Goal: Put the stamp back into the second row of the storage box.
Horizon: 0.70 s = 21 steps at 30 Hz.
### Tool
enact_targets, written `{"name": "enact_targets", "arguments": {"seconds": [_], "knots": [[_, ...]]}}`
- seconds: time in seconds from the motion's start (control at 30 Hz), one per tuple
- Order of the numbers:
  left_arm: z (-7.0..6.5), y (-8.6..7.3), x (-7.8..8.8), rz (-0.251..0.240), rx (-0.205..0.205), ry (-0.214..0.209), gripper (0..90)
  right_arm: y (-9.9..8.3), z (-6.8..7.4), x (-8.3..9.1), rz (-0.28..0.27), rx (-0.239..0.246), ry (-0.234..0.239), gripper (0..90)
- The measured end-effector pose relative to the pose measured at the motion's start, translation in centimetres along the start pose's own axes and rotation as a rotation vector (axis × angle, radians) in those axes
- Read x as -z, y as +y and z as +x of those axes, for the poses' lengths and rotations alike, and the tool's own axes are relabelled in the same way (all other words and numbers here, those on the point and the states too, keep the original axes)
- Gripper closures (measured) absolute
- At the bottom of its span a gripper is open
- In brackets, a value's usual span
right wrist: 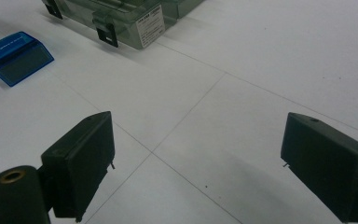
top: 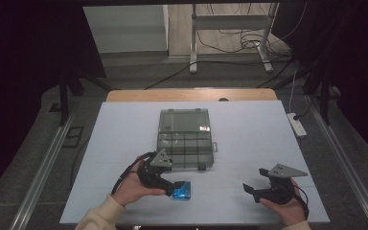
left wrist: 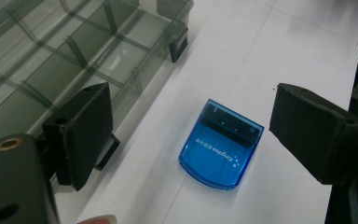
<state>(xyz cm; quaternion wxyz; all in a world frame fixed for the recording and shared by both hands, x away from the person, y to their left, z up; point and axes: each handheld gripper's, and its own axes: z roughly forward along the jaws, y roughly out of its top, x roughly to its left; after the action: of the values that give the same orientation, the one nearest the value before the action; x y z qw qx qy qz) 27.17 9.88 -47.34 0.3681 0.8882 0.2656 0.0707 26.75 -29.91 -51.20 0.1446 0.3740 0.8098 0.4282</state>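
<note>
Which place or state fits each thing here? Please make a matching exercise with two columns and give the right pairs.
1. blue box
2. compartment case
3. left hand-held gripper
4. right hand-held gripper

a. lid open, at the table's middle
b. open above bare table
c. lying flat on the table
d. open over the blue box

Pairs: 1-c, 2-a, 3-d, 4-b

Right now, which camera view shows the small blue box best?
The left gripper view: the blue box lies large between open jaws, its print visible. The right gripper view shows it far off, the high view tiny beside the left gripper.
</note>
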Motion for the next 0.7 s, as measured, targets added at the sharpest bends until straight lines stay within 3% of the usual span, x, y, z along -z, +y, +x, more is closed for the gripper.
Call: {"name": "enact_targets", "arguments": {"seconds": [0.4, 0.7], "knots": [[0.1, 0.7, -1.3, 0.045, -0.013, -0.018, 14.4, 0.0, 0.0, 0.0, 0.002, -0.001, -0.005, 9.5], [-0.3, 0.7, -2.7, 0.120, -0.054, -0.032, 14.3, 0.0, -0.1, 0.0, 0.003, -0.003, -0.004, 9.6]]}}
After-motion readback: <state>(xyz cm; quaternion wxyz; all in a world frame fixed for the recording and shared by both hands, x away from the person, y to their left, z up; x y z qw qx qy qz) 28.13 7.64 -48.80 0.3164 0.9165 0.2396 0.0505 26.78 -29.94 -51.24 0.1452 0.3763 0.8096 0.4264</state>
